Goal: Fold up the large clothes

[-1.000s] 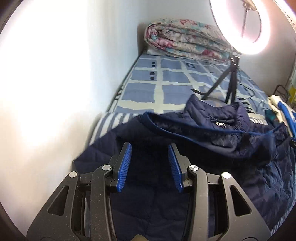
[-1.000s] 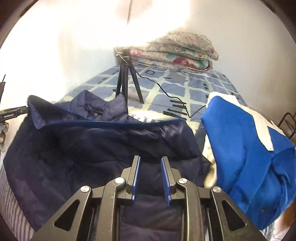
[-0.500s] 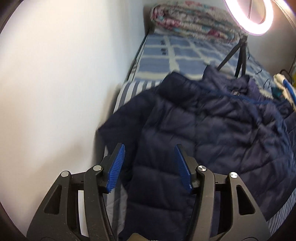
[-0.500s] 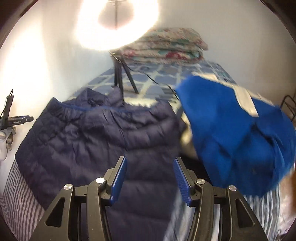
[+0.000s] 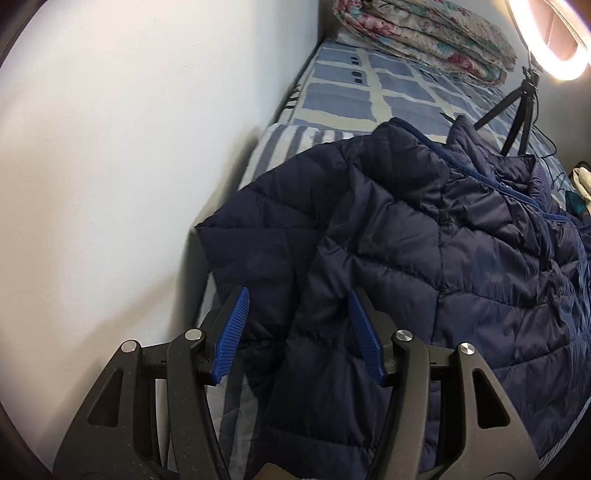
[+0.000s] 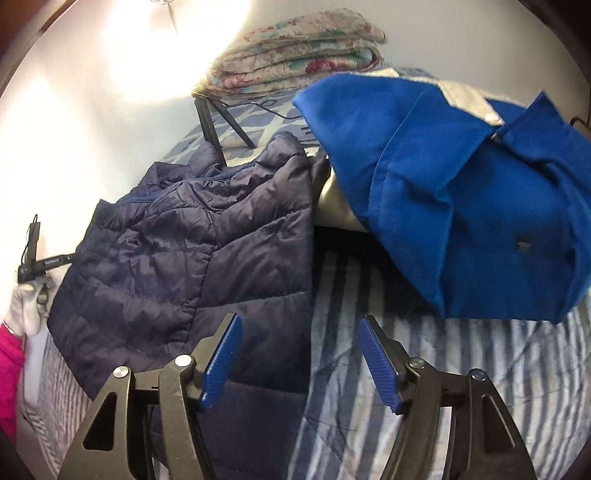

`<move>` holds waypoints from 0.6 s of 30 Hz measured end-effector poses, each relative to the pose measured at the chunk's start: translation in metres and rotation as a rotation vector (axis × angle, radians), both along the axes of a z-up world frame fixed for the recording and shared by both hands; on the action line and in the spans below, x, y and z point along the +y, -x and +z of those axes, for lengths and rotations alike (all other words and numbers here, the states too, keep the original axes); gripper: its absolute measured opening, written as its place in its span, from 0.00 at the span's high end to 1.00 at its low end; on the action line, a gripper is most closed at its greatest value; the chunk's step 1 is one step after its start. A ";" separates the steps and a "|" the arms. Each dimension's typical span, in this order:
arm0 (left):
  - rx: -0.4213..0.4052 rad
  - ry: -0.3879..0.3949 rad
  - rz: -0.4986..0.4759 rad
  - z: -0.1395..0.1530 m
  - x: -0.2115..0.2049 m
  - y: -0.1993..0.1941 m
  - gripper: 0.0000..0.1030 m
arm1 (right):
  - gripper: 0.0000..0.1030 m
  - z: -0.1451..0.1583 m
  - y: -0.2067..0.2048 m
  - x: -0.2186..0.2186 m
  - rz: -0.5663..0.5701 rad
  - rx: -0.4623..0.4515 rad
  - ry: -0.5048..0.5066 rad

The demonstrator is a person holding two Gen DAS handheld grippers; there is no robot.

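While the navy puffer jacket [image 5: 424, 258] lies spread across the bed [image 5: 343, 92], both tools hang over its near edge with nothing pinched; the left tool [image 5: 297, 332] has its blue pads spread, and the jacket's sleeve and side run under the gap between them without the pads pressing on the cloth; the right tool [image 6: 301, 356] is spread wider, its jaws having just been opening, with the jacket's hem edge under its left pad and striped sheet [image 6: 424, 369] under the rest of the gap.

Seen from the left wrist, the jacket fills the frame from 6 o'clock out to 3 o'clock, its collar raised toward 1 o'clock; a white wall [image 5: 110, 166] takes the whole 9 o'clock side; a folded floral quilt [image 5: 424, 33] sits at the far end of the bed at 12 o'clock; a ring light [image 5: 546, 40] on a tripod [image 5: 517, 110] stands at 1 o'clock just beyond the collar.

Seen from the right wrist, the jacket lies at 9 to 10 o'clock from the tool; a bright blue garment [image 6: 461, 192] is heaped at 2 o'clock, just beside the jacket's shoulder; a white-gloved hand [image 6: 24, 306] with a pink sleeve [image 6: 9, 365] shows at the 9 o'clock edge.
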State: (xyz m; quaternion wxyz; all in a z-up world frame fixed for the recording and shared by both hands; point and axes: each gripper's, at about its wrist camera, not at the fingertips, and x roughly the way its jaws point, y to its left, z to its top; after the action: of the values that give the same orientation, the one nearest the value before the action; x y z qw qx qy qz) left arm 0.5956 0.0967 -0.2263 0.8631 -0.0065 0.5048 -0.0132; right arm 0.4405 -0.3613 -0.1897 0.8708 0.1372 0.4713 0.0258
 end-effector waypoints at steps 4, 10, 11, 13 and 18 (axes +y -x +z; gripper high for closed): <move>0.005 -0.001 -0.031 -0.003 -0.007 -0.002 0.44 | 0.36 -0.006 -0.005 -0.002 -0.021 0.005 -0.061; -0.022 -0.034 -0.077 -0.005 -0.022 0.003 0.91 | 0.68 -0.003 -0.009 0.012 0.017 0.011 -0.035; -0.033 -0.051 -0.088 -0.004 -0.025 0.005 0.95 | 0.74 -0.001 -0.009 0.016 0.025 0.008 -0.007; -0.050 -0.072 -0.101 -0.001 -0.028 0.007 0.97 | 0.87 0.003 -0.009 0.023 0.034 0.005 0.041; -0.117 -0.057 -0.100 0.011 -0.023 0.012 0.98 | 0.97 0.012 -0.009 0.038 0.090 -0.015 0.099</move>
State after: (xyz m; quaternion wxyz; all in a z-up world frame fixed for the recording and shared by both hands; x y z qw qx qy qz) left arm 0.5831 0.0732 -0.2153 0.8891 0.0442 0.4536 -0.0423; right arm 0.4491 -0.3231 -0.1779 0.8780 0.0723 0.4713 0.0427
